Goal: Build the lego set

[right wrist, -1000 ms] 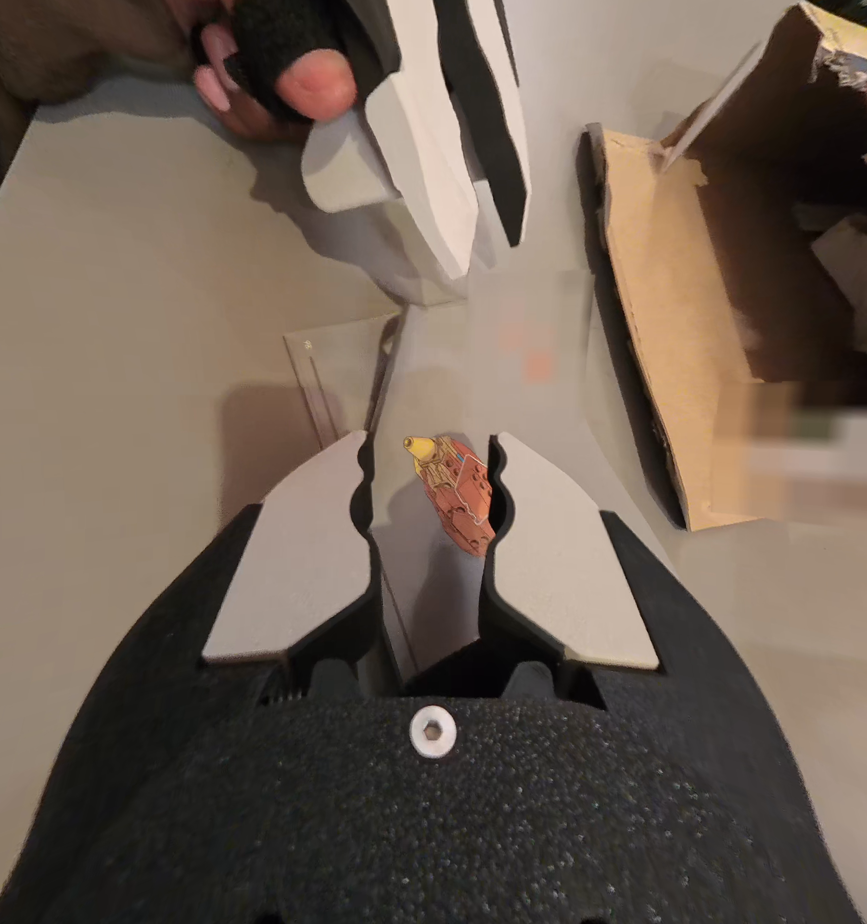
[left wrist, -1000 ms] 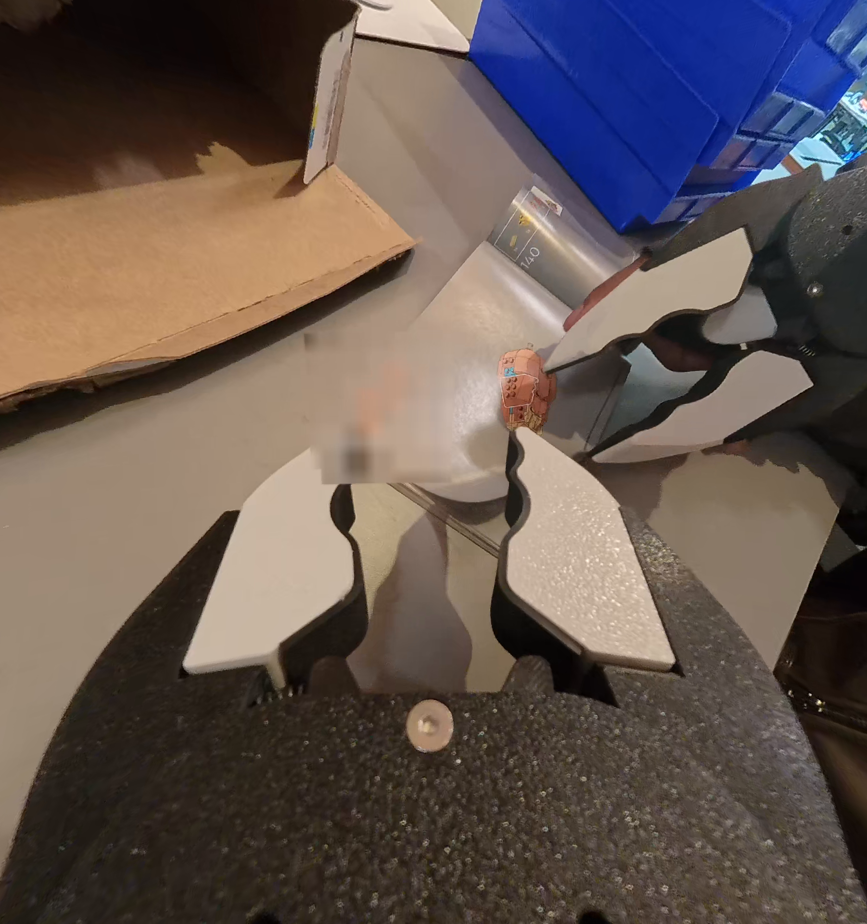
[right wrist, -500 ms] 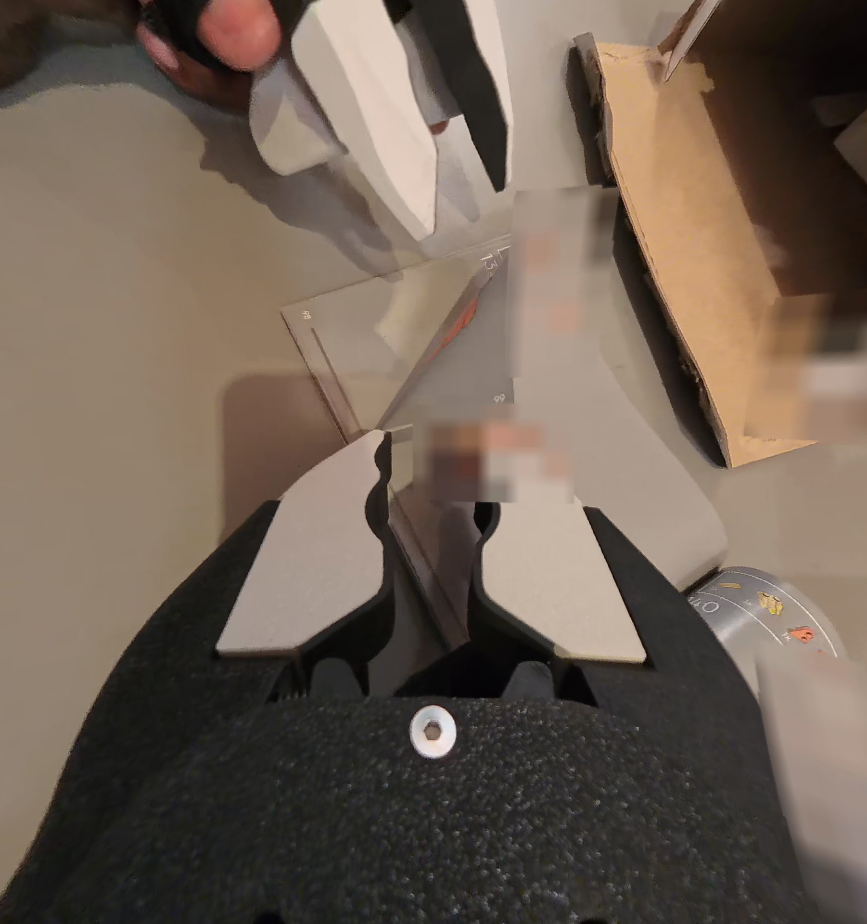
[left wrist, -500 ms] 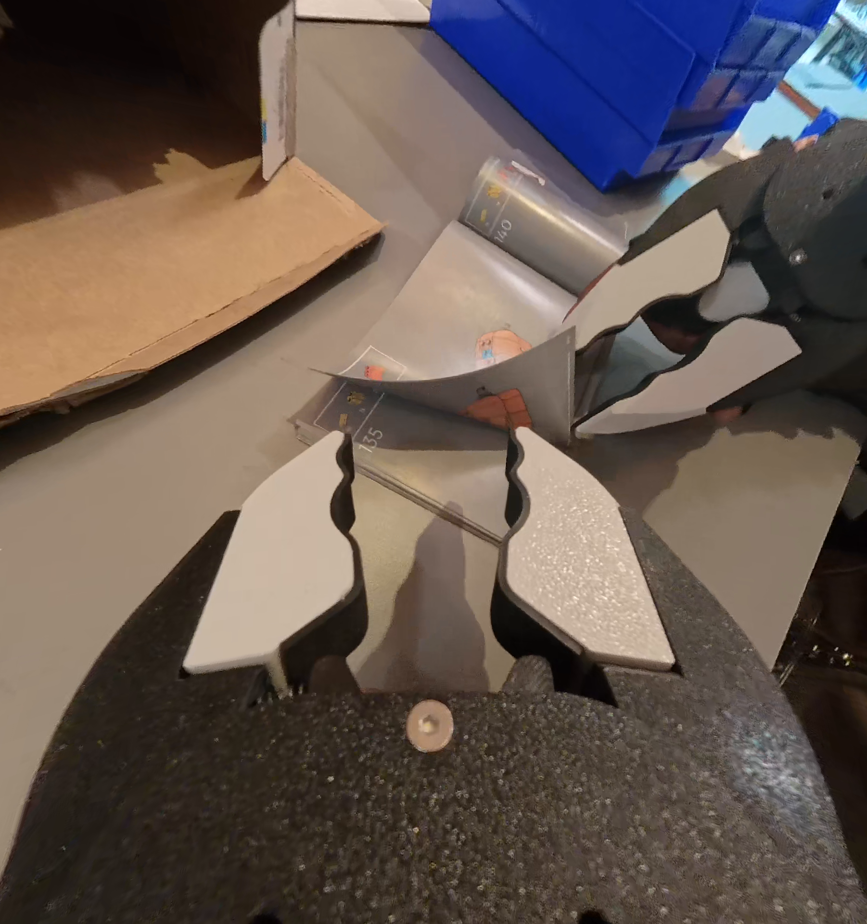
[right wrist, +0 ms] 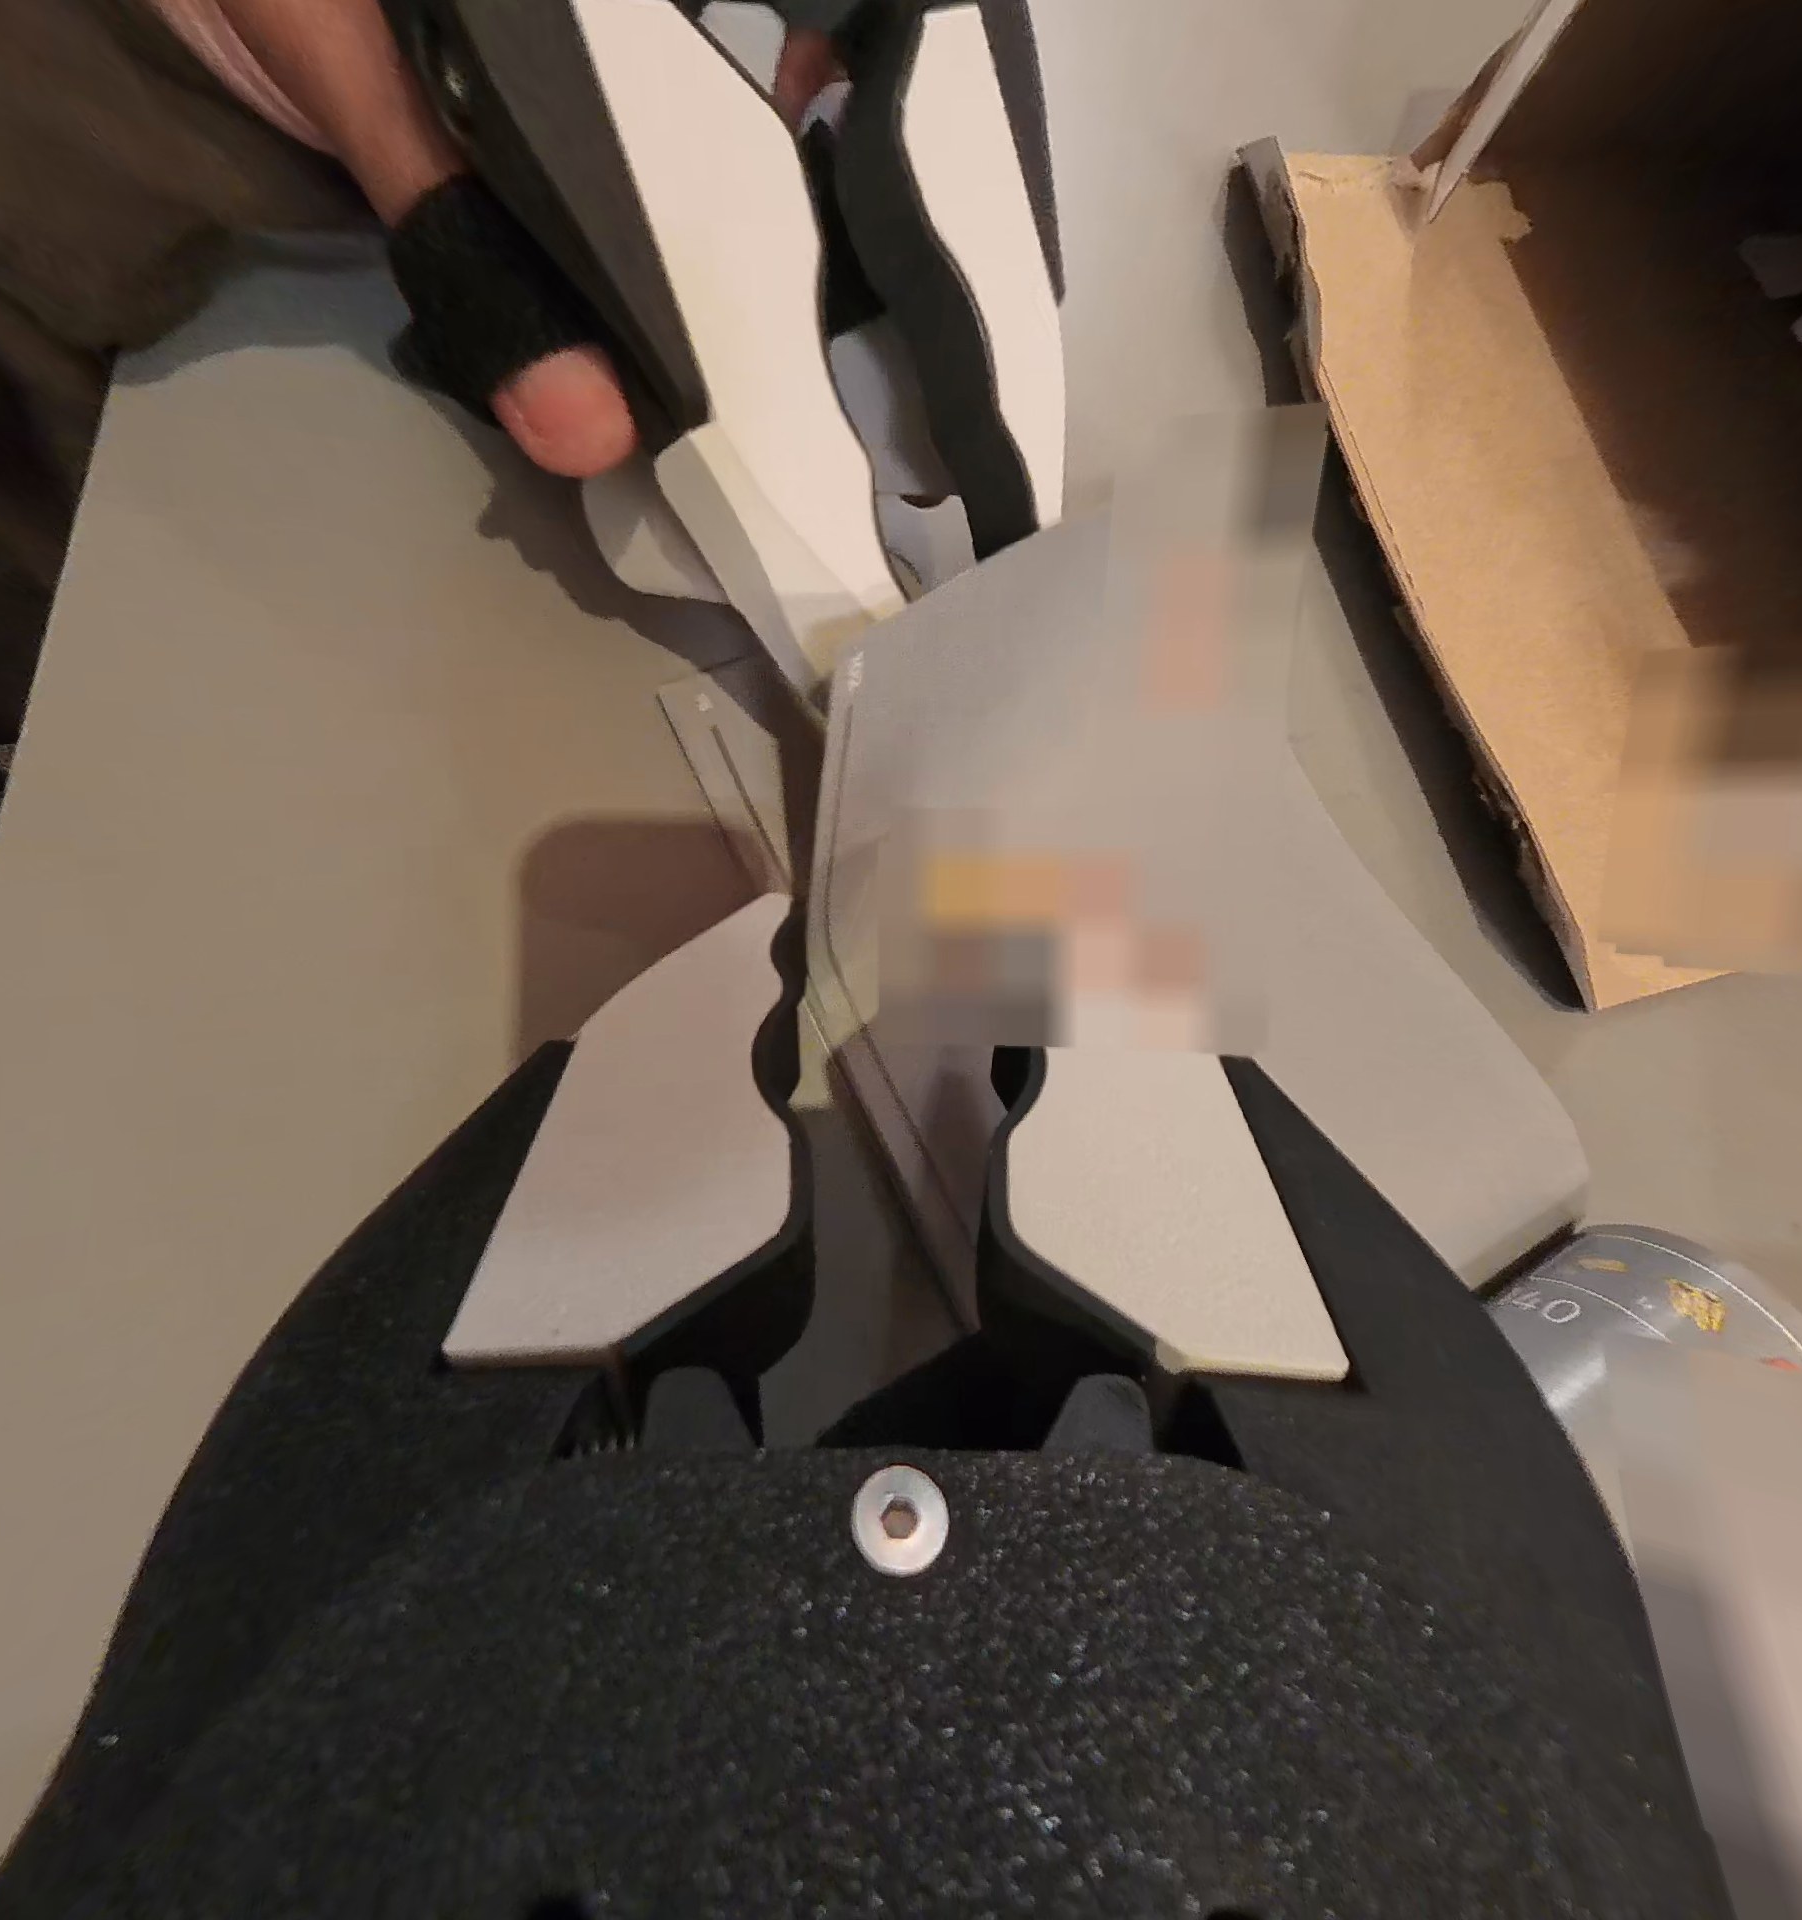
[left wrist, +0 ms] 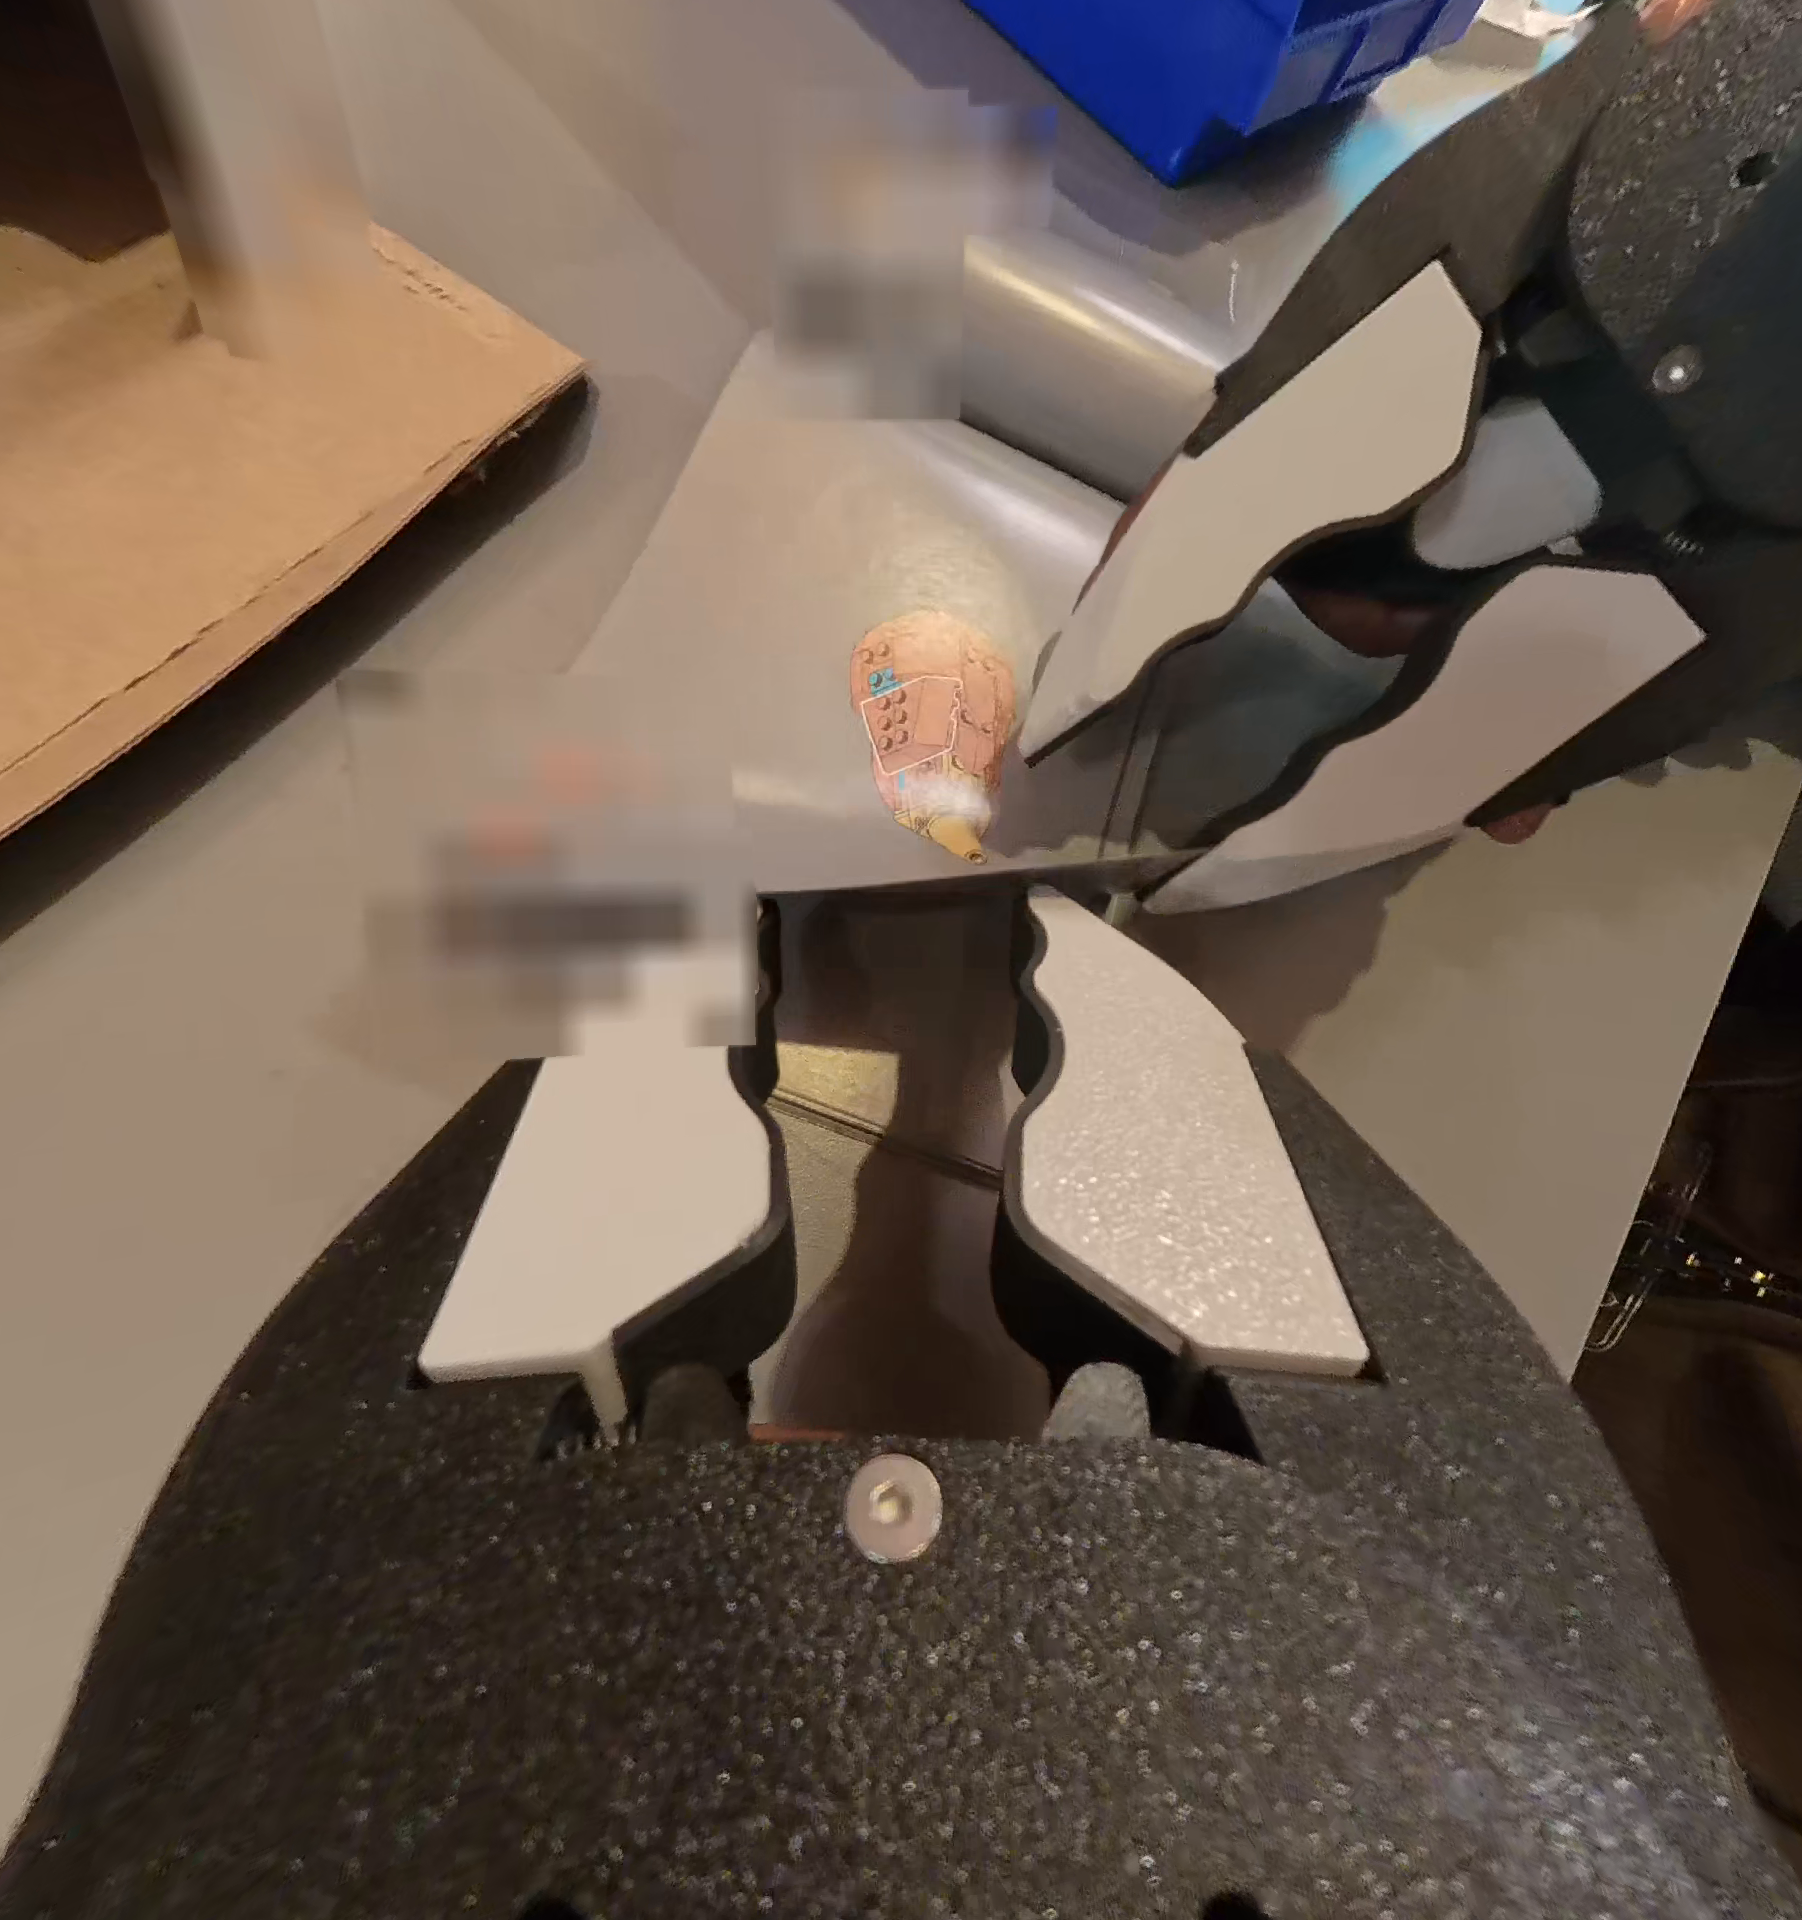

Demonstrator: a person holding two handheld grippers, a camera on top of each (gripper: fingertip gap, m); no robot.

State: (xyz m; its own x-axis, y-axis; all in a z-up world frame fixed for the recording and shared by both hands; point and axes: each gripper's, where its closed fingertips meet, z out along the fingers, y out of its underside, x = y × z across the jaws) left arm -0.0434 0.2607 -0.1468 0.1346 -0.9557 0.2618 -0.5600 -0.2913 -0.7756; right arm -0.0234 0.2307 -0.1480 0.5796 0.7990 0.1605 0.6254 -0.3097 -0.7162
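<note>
A grey instruction booklet (left wrist: 876, 499) lies open on the grey table, one page curled up and showing an orange brick drawing (left wrist: 928, 717). My left gripper (left wrist: 897, 987) is open and empty, its tips just under the raised page's edge. My right gripper (left wrist: 1094, 826) comes in from the right, jaws apart, with the page's edge between its tips. In the right wrist view the booklet's pages (right wrist: 980, 727) stand edge-on between the open fingers of my right gripper (right wrist: 897, 997). My left gripper (right wrist: 938, 540) is opposite, held by a hand (right wrist: 554, 405). No loose bricks show.
An open cardboard box (left wrist: 201, 520) lies to the left of the booklet and shows in the right wrist view (right wrist: 1448, 520) too. Blue storage bins (left wrist: 1240, 62) stand at the back. The table's near edge (left wrist: 1655, 1195) is at the right. The grippers' ends are close to 4 cm from one another.
The raised page has swung over and curled higher, showing the orange drawing again. Both grippers have moved closer together around the booklet. Both stay open.
</note>
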